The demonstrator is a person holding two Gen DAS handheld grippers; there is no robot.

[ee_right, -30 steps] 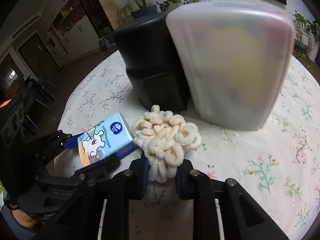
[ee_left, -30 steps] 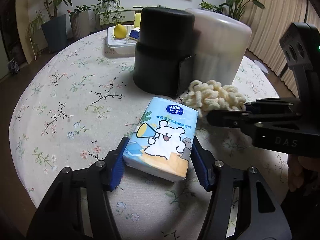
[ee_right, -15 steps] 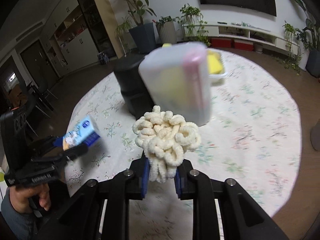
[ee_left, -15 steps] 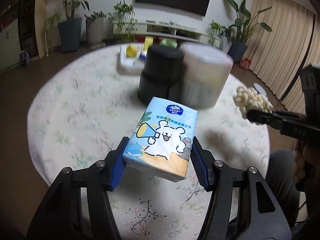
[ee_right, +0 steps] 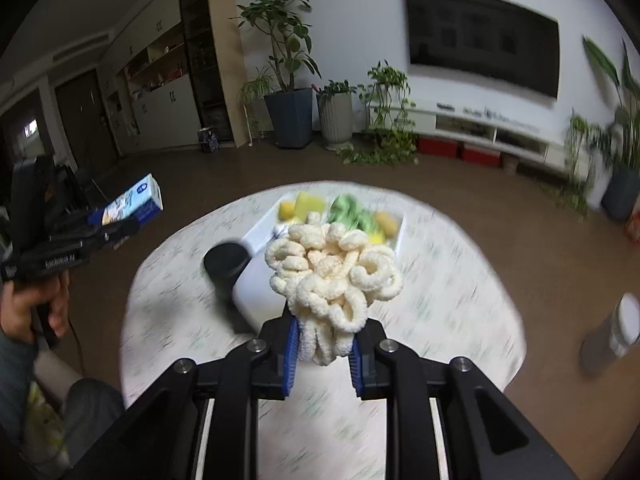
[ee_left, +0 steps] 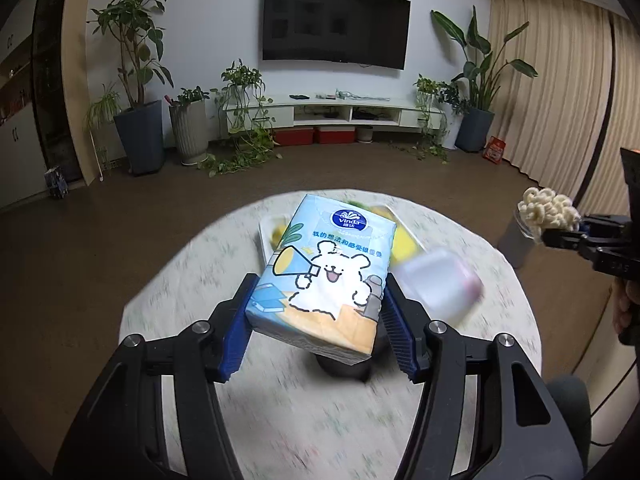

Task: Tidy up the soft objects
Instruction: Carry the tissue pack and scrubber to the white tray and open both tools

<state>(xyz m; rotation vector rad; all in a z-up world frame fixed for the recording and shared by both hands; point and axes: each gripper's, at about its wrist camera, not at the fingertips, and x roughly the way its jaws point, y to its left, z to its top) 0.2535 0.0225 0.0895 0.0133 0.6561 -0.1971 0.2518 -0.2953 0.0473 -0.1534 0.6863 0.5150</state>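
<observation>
Tissue pack [ee_left: 326,276] above floral round table [ee_left: 180,304]

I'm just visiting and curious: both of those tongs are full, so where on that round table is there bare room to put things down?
The near half of the round floral-cloth table is bare, and so are its left and right edges. The far middle is crowded: a white tray of yellow and green items, with a black cylindrical container and a translucent plastic tub close in front.
</observation>
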